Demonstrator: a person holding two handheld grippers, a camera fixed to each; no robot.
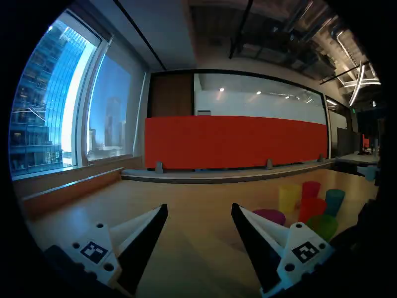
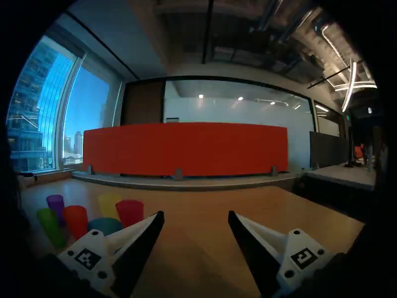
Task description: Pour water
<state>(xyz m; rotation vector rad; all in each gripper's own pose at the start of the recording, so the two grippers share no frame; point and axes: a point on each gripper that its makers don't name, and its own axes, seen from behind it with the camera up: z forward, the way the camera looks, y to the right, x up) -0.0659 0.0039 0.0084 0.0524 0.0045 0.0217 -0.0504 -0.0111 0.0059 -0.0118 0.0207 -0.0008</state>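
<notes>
Six coloured cups (image 1: 311,207) are counted, clustered beside the right finger of the left gripper (image 1: 199,205). Its fingers and those of the right gripper (image 2: 196,212) are held spread, empty. Open tabletop (image 1: 198,248) is noted between them.

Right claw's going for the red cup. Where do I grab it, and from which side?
Grip the red cup across its mid wall, level, coming in from its free side, on the right in the right gripper view. It stands upright, with the yellow cup and teal cup crowding its left. The right claw is open.
</notes>
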